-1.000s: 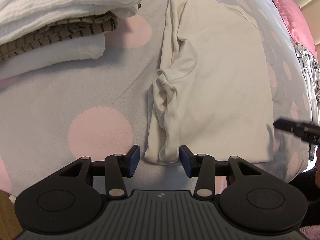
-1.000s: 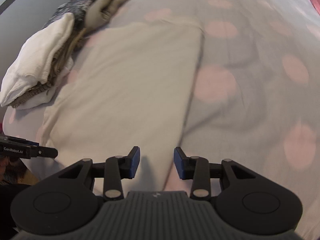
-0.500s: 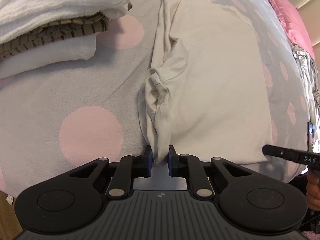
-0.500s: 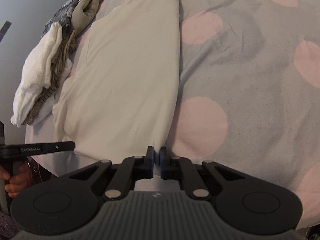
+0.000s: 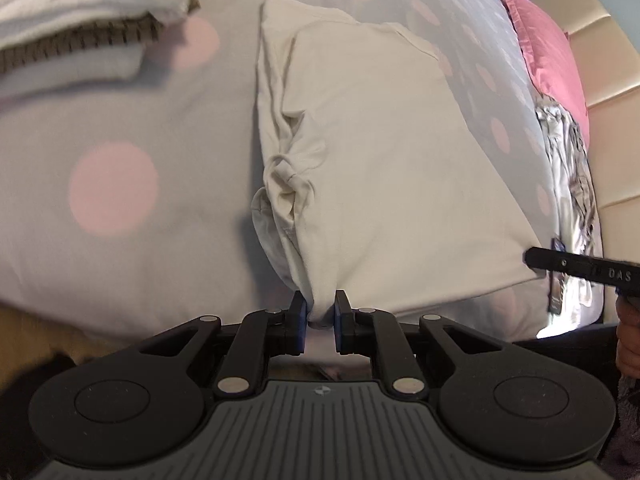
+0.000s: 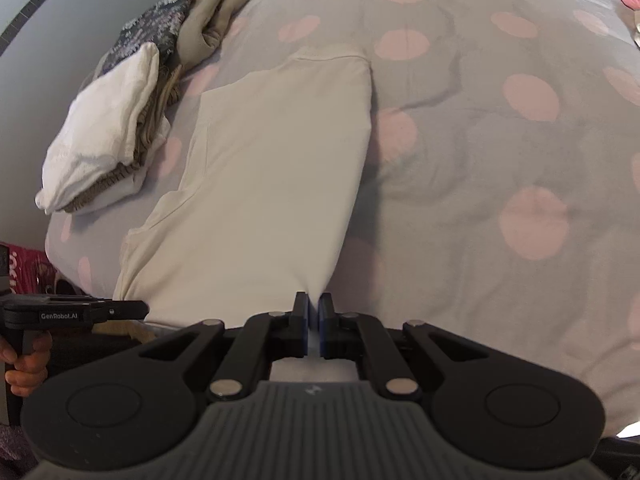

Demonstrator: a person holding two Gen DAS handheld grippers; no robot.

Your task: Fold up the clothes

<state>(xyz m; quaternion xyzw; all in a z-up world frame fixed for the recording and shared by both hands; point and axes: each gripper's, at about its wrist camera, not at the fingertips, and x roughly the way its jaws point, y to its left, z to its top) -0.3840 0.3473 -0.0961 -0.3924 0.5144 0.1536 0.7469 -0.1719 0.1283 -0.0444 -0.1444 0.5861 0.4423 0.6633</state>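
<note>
Pinching the near hem of the cream shirt (image 5: 392, 168), my left gripper (image 5: 320, 314) has its blue pads nearly together with a bunched corner of fabric squeezed between them. My right gripper (image 6: 314, 320) is all but fully closed on the shirt's other near corner, a thin edge of cloth caught in the narrow slit between its pads. Both near corners are raised off the grey bedspread with pink dots (image 6: 500, 152); the shirt's far part lies flat on it, a sleeve crumpled along its left edge. Left of the shirt, apart from it, sits a stack of folded clothes (image 6: 104, 136), white on top of a brown striped piece. Beyond that stack lie a dark patterned garment (image 6: 156, 24) and a tan one (image 6: 208, 20). Right of the shirt, at the bed's far edge, rests a pink pillow (image 5: 548, 56).
</note>
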